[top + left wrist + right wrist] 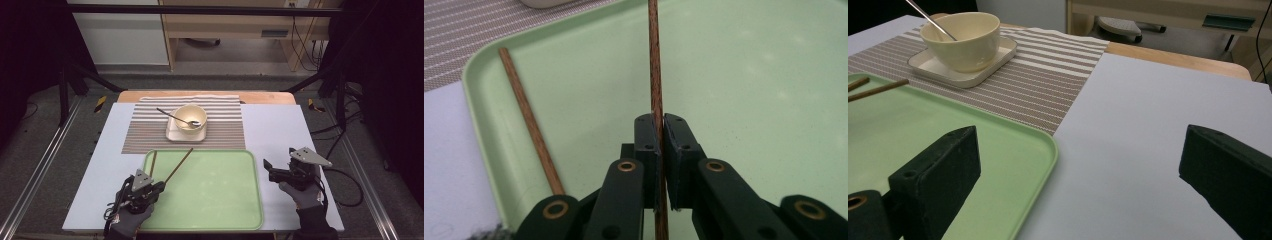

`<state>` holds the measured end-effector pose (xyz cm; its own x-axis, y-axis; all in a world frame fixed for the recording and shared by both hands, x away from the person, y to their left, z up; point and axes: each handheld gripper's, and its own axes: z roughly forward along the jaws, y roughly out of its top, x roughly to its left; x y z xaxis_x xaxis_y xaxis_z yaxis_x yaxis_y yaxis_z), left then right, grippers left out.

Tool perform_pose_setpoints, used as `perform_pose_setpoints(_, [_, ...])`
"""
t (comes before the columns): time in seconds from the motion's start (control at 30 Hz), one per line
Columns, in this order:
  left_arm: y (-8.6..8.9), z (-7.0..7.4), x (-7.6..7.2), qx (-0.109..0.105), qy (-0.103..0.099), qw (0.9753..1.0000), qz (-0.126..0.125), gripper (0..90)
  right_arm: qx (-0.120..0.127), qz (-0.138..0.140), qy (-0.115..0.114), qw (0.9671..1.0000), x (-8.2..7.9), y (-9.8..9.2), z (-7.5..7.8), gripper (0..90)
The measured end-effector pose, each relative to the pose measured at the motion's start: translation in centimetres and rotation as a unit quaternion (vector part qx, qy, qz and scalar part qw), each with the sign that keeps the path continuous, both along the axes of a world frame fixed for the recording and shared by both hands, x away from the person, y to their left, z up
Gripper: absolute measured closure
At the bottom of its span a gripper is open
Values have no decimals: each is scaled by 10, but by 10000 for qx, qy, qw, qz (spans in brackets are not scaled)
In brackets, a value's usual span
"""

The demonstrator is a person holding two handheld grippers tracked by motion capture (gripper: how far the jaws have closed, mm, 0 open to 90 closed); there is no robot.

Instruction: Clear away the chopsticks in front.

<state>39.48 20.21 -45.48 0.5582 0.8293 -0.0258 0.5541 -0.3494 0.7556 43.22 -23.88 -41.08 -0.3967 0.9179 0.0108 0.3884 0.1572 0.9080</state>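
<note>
My left gripper [158,186] [660,122] sits over the near left part of the green tray [220,200], shut on a brown chopstick [180,163] [654,65] whose far end reaches past the tray's back rim. A second chopstick [153,163] [528,122] lies on the tray by its left rim. To the right of the tray, over the pale table, my right gripper [268,170] [1083,150] is open wide with nothing between its jaws. Both chopstick tips [878,89] show at the left of the right gripper view.
Behind the tray [998,145], a cream bowl [190,117] [965,37] with a metal spoon [172,117] [930,19] in it stands on a square plate [175,135] [980,70], on a striped placemat [145,130] [1048,85]. Bare table [280,130] lies to the right.
</note>
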Motion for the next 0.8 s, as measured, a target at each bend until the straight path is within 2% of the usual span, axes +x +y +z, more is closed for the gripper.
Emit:
perform_pose_setpoints(0.27, [-7,-10,1,99,178,9998,-78,848,-26,10,18,10000,0,1,-1,33])
perform_pose_setpoints(0.5, [-12,-16,2,280,301,9990,-191,847,-50,10,28,10000,1,1,-1,33])
perform_pose_setpoints(0.8, [-15,-17,0,361,267,9987,-247,806,-50,8,48,10000,1,2,-1,33])
